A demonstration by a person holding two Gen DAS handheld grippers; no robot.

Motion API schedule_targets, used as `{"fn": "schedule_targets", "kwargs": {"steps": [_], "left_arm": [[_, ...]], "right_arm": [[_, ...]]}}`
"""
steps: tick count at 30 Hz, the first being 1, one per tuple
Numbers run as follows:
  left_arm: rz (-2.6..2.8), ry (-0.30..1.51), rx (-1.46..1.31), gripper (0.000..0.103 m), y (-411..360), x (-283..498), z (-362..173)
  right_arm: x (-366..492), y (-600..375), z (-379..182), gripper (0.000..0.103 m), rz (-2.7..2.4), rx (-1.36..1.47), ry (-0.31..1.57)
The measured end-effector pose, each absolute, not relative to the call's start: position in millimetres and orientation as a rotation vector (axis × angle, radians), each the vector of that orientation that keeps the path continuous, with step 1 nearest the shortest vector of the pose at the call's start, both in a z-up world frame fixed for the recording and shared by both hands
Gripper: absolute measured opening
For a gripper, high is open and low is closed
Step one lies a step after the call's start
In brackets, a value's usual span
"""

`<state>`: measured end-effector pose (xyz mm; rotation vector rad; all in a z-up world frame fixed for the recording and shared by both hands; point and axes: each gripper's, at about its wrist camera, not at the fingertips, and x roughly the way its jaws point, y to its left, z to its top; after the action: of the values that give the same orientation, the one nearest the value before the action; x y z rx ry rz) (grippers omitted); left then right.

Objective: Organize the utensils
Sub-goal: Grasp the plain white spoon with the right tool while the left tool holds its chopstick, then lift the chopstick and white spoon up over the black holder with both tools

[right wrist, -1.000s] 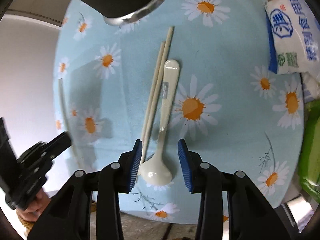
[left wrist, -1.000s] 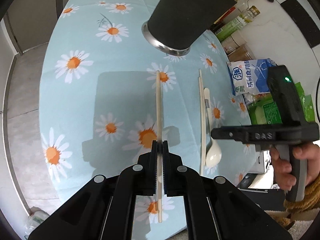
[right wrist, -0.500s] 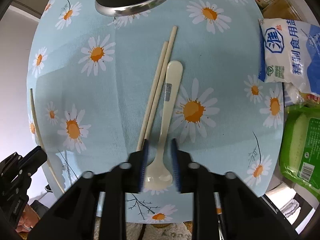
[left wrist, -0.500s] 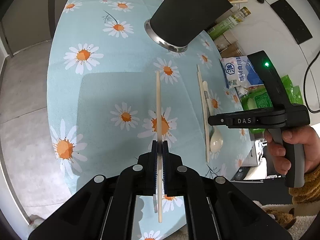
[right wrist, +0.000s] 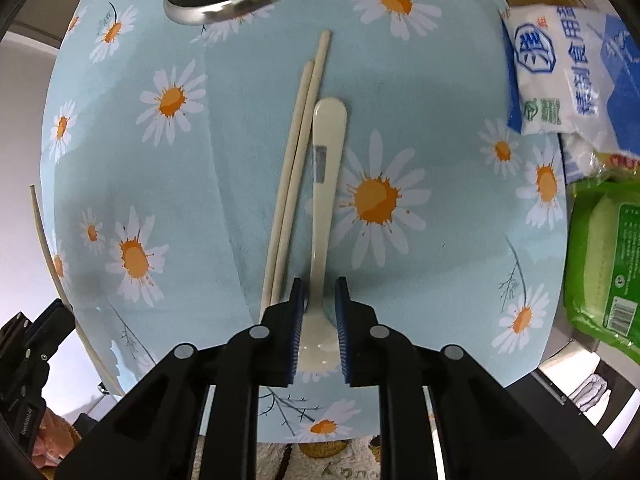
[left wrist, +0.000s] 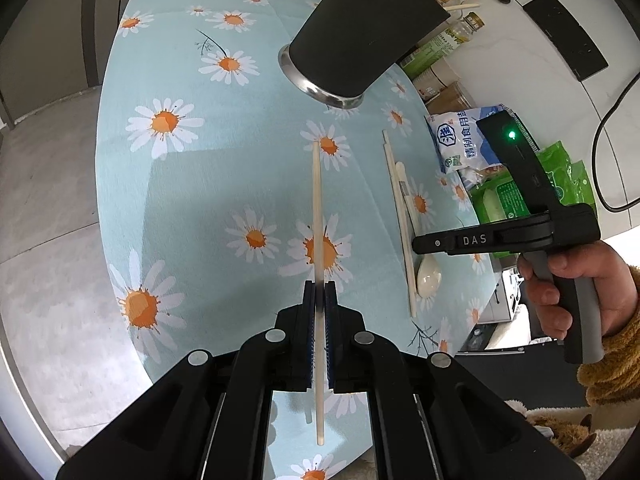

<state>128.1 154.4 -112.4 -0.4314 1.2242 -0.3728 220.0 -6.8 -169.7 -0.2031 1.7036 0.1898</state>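
My left gripper [left wrist: 319, 286] is shut on a pale chopstick [left wrist: 317, 220], held above the daisy tablecloth [left wrist: 192, 200] and pointing toward the black utensil holder [left wrist: 360, 28]. In the right wrist view that chopstick [right wrist: 52, 256] shows at the far left. My right gripper [right wrist: 318, 284] points down at the cream spoon [right wrist: 326, 168]; its jaws are closing, and the blue pads touch the spoon where the neck meets the bowl. Two more chopsticks [right wrist: 294, 168] lie against the spoon's left side. The left wrist view shows the right gripper [left wrist: 416, 242] over the spoon [left wrist: 429, 278].
A blue and white salt bag [right wrist: 560, 64] and green packets [right wrist: 604, 256] sit at the table's right edge. Bottles and jars [left wrist: 452, 32] stand behind the holder. The spoon's bowl lies near the table's front edge [right wrist: 320, 436].
The right jaws have narrowed from wide apart to touching the spoon's neck. The left gripper has drawn back a little, its chopstick still held.
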Motion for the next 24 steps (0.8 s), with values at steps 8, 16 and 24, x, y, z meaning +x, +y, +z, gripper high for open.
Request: {"fn": "schedule_targets", "kwargs": {"steps": [8,16,24], "left_arm": [[-0.389,1.225,-0.424,0.003,146.8,133.6,-113.2],[-0.359,1.220,-0.402,0.003,130.6,143.5,-110.3],[-0.299,1.233,-0.396,0.003,108.1,159.6,-112.9]], "right_arm": [[225.1,-22.3,-170.5,0.009,0.213,-0.164,1.698],[228.1,-53.0,-153.8,0.008,0.322,-0.094,1.638],[231.8,-99.9,-141.0,0.008,0.515,0.023,1.552]]}}
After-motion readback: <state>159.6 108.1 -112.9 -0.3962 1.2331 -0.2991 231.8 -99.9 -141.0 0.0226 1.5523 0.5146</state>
